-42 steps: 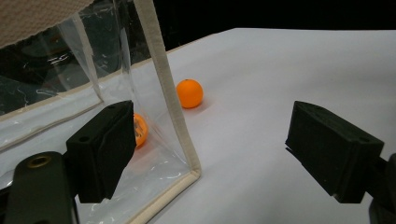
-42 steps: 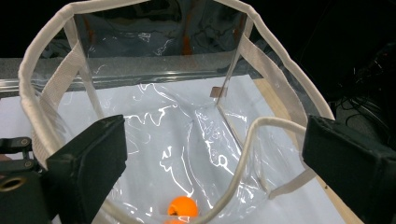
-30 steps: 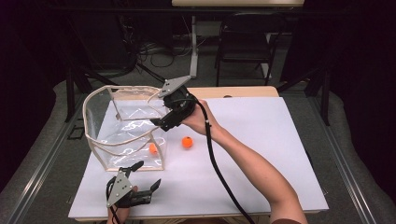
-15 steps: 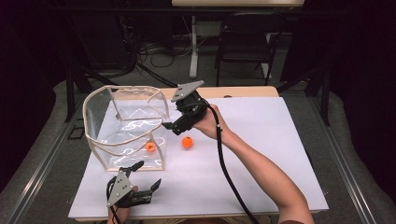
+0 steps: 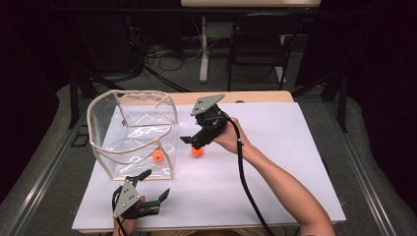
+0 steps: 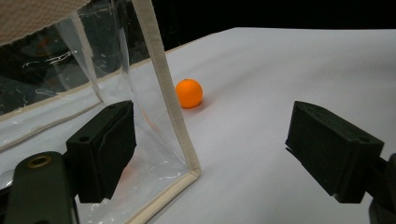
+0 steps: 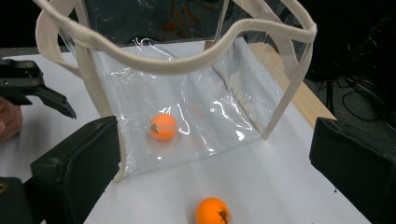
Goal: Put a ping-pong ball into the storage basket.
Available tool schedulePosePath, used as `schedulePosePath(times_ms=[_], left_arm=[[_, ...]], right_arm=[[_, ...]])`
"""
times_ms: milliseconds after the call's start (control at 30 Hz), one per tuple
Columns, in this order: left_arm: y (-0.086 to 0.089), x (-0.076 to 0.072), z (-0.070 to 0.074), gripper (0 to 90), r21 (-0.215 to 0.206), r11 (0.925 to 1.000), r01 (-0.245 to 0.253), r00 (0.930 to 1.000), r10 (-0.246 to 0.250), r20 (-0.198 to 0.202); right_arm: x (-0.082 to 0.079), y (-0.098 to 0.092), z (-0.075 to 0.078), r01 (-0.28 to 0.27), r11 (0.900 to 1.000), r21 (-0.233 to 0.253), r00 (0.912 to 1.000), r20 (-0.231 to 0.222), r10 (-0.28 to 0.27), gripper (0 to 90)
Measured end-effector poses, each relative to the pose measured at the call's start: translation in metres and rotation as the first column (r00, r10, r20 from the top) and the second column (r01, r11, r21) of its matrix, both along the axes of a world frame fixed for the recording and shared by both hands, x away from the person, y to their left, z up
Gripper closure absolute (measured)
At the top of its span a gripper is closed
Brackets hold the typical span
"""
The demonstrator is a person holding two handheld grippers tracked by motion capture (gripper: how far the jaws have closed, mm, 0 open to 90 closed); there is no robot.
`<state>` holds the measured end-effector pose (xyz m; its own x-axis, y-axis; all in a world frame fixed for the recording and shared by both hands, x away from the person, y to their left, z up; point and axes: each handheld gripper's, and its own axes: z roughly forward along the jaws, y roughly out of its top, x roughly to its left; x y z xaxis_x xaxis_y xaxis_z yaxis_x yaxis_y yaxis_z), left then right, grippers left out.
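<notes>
A clear bag with beige trim (image 5: 132,129) stands open on the left of the white table (image 5: 275,162). One orange ball (image 5: 158,156) lies inside it near the front right corner, also visible through the plastic (image 7: 163,127). A second orange ball (image 5: 197,151) rests on the table just right of the bag (image 7: 213,211) (image 6: 189,93). My right gripper (image 5: 191,142) hovers open just above and left of that ball, pointing at the bag (image 7: 187,70). My left gripper (image 5: 157,183) sits open near the front edge, its jaws either side of the bag's front corner (image 6: 180,135).
A wooden strip (image 5: 255,97) runs along the table's far edge. Beyond it stand a chair (image 5: 255,44), stands and cables on the floor. The right half of the table holds nothing but my right forearm (image 5: 280,187) and its cable.
My right gripper has drawn back from over the bag's rim, moving right and down toward the ball on the table. Both balls and the left gripper stayed put.
</notes>
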<state>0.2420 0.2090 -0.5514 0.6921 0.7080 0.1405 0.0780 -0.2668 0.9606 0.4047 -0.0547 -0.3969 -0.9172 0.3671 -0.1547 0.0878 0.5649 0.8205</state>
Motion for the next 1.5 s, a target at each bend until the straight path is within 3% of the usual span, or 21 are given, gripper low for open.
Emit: schedulePosePath(times_ms=[300,900,1233,1500], left_arm=[[-0.001,-0.001,0.0,15.8,0.0,1.0,0.0,1.0,0.0,0.0],[-0.001,-0.001,0.0,15.8,0.001,1.0,0.001,1.0,-0.001,0.002],[-0.002,0.0,-0.001,15.8,0.003,1.0,-0.001,1.0,0.001,0.001],[-0.002,-0.001,0.0,15.8,0.007,1.0,0.006,1.0,-0.006,0.005]], right_arm=[[-0.01,-0.017,-0.015,0.008,1.0,0.009,0.9999,-0.01,-0.008,1.3],[-0.024,-0.041,-0.054,0.036,0.999,-0.022,0.9989,-0.029,-0.037,0.0],[-0.024,-0.052,-0.075,0.048,0.998,-0.038,0.9964,-0.068,-0.051,0.0],[-0.019,-0.053,-0.082,0.059,0.997,-0.057,0.9945,-0.084,-0.063,0.0]])
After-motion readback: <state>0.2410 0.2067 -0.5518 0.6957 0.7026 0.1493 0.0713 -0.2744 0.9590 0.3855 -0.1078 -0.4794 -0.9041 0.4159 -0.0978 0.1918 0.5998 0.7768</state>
